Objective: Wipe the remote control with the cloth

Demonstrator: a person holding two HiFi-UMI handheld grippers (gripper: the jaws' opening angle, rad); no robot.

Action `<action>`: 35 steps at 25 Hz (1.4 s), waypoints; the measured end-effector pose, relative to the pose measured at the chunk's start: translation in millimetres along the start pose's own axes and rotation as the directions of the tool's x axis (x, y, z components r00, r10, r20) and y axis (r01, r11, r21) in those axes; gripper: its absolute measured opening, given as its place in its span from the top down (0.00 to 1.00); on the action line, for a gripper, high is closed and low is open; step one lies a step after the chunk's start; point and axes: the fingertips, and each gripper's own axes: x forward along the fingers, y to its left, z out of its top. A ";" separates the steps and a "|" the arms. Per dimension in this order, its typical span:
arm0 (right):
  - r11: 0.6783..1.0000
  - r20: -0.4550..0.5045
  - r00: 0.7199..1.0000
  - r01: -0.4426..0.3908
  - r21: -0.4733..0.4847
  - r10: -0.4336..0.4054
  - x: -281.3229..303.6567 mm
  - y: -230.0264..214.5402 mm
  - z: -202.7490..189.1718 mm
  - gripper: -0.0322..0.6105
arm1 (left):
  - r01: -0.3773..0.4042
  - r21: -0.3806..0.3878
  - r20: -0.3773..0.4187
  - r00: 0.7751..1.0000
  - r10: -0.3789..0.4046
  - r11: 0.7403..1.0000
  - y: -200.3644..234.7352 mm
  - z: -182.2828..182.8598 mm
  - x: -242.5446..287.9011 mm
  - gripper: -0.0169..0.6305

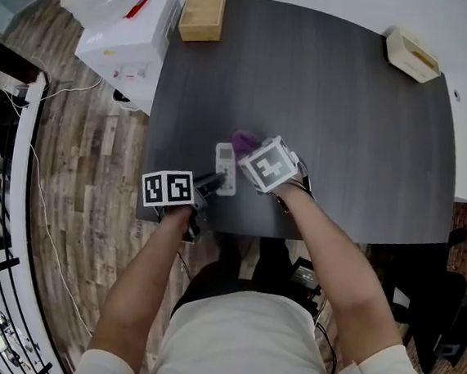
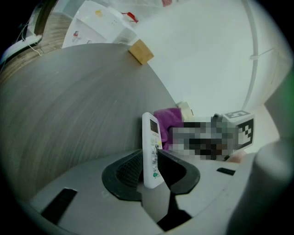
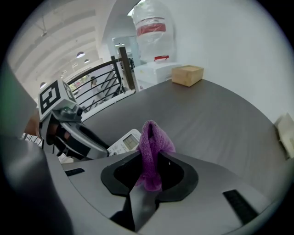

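A white remote control (image 1: 225,169) lies on the dark table (image 1: 348,111) near its front edge. My left gripper (image 1: 207,184) is shut on the remote's near end; in the left gripper view the remote (image 2: 151,151) stands pinched between the two dark pads, screen end pointing away. My right gripper (image 1: 249,155) is shut on a purple cloth (image 1: 244,143), which bunches up from between the jaws (image 3: 151,156) just right of the remote's screen end (image 3: 126,141). The cloth (image 2: 168,124) sits behind the remote in the left gripper view.
A wooden box (image 1: 204,11) stands at the table's far left corner and a pale tray (image 1: 412,54) at the far right. A white carton (image 1: 129,36) sits on the wooden floor left of the table. A black railing (image 3: 98,85) runs behind.
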 end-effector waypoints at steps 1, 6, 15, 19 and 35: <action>1.000 -0.012 1.000 -0.024 0.000 0.024 1.3 4.3 -0.9 0.79 | 0.000 -0.007 0.005 1.000 0.000 1.000 -0.1 0.3 0.3 0.82; 0.988 -0.047 0.987 -0.152 0.035 0.153 2.2 28.7 -17.2 0.80 | -0.008 -0.042 0.041 0.999 0.010 0.999 0.7 1.9 0.8 0.82; 0.959 -0.095 0.955 -0.273 0.083 0.280 -17.1 66.4 -62.9 0.80 | -0.018 -0.073 0.087 0.996 0.025 0.997 3.3 5.1 -0.2 0.82; 0.933 -0.117 0.926 -0.351 0.079 0.358 -30.6 90.7 -87.1 0.80 | -0.014 -0.077 0.094 0.995 0.021 0.997 3.9 5.3 -1.2 0.82; 0.937 0.097 0.991 -0.115 0.329 0.088 -56.0 16.3 -100.8 0.80 | -0.374 0.790 0.168 0.895 0.414 0.487 -37.3 -5.4 13.1 0.62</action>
